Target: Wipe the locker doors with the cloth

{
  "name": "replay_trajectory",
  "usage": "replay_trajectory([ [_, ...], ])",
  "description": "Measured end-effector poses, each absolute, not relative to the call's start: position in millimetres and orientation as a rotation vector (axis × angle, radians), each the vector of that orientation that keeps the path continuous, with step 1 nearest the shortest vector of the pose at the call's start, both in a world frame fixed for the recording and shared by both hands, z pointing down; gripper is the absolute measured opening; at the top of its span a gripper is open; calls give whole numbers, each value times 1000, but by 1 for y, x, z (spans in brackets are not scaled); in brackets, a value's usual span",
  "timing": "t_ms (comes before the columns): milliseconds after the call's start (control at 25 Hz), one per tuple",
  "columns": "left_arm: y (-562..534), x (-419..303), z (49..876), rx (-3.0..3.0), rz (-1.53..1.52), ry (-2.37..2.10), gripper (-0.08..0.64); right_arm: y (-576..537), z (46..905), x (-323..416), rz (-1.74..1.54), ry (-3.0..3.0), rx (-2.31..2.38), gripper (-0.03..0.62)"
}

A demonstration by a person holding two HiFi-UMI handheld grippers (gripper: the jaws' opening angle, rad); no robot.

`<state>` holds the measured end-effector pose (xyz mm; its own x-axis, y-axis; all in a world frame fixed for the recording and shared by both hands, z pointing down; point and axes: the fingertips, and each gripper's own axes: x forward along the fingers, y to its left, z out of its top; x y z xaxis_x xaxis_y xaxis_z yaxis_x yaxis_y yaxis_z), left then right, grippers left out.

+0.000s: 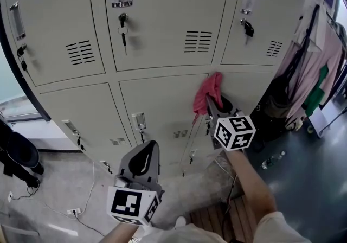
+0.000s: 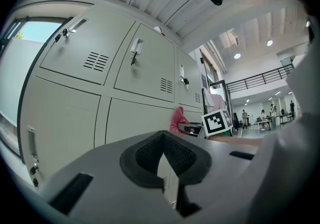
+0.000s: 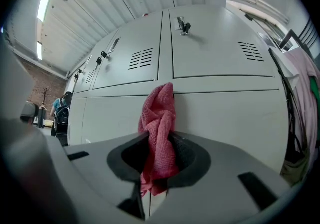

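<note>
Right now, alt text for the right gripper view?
The right gripper is shut on a red cloth, which sticks up from the jaws in front of grey locker doors, its tip at the seam between the upper and lower rows. A key sits in one upper door's lock, and clothes hang at the right edge.

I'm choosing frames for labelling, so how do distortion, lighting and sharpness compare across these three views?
Head view: mild bending at the edges, locker doors evenly lit and sharp. Left gripper view: heavy fisheye, dark corners, bright window at left, the shut left tool soft. Right gripper view: same fisheye, the red cloth in the right tool crisp.
</note>
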<state>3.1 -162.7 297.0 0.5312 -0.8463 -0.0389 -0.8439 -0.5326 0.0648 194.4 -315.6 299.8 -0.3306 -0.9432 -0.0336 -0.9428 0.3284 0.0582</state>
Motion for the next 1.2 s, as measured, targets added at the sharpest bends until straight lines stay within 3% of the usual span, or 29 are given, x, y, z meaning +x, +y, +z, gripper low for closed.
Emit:
replay_trajectory([
  [400,-160,-13,303,2701,-94,-1497,5,-314,328,179,-91,-2498,1857,84],
  [1200,-153,-68,302,2668,-106,-1544,5,-309,341,67,-127,-2576,1703,84],
])
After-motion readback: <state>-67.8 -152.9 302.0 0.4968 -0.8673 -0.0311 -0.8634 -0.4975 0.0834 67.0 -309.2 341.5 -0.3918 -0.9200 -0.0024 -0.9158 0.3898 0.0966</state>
